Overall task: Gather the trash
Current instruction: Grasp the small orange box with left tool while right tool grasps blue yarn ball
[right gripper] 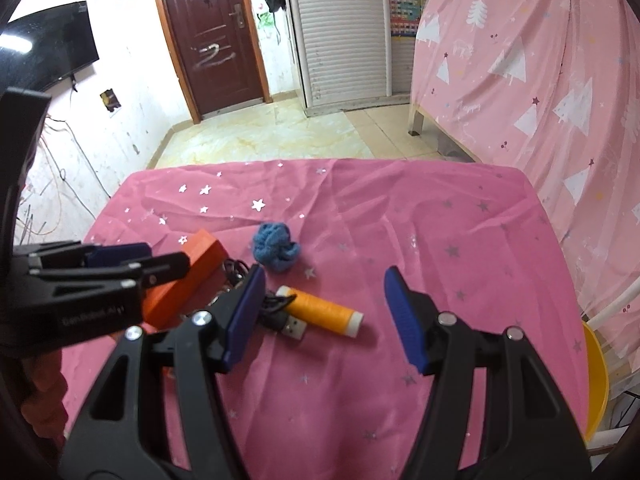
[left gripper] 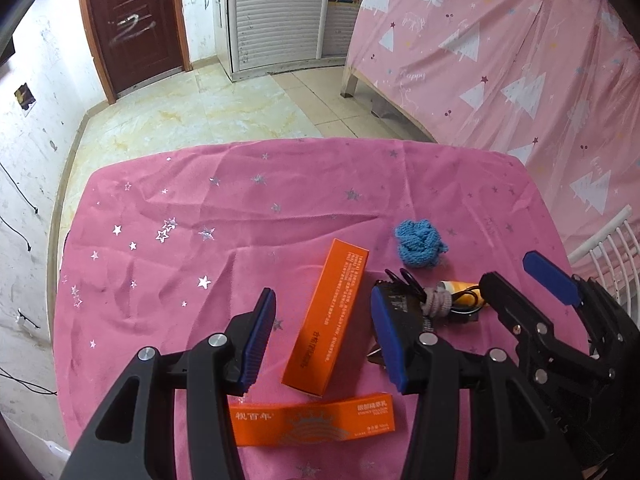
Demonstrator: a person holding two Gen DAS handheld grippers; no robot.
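A pink star-print cloth (left gripper: 160, 240) covers the table. On it lie an upright-angled orange box (left gripper: 326, 320), a second orange box (left gripper: 312, 420) flat near the front edge, a blue yarn ball (left gripper: 420, 246), a black cable bundle (left gripper: 404, 300) and an orange thread spool (right gripper: 324, 310). My left gripper (left gripper: 324, 340) hovers open over the first orange box (right gripper: 184, 280), its pads clear of the sides. My right gripper (right gripper: 324, 316) stands open above the spool and the cable's USB plug (right gripper: 294, 328). The yarn ball (right gripper: 276, 252) lies just beyond. Each gripper shows in the other's view, the right gripper (left gripper: 524, 280) and the left gripper (right gripper: 160, 260).
A yellow bin (right gripper: 596, 380) stands off the table's right edge beside a white wire rack (left gripper: 600, 240). A bed draped in a pink curtain (right gripper: 540, 80) fills the right side. Tiled floor (right gripper: 260, 136), a brown door (right gripper: 212, 32) and a wall television (right gripper: 48, 48) lie beyond.
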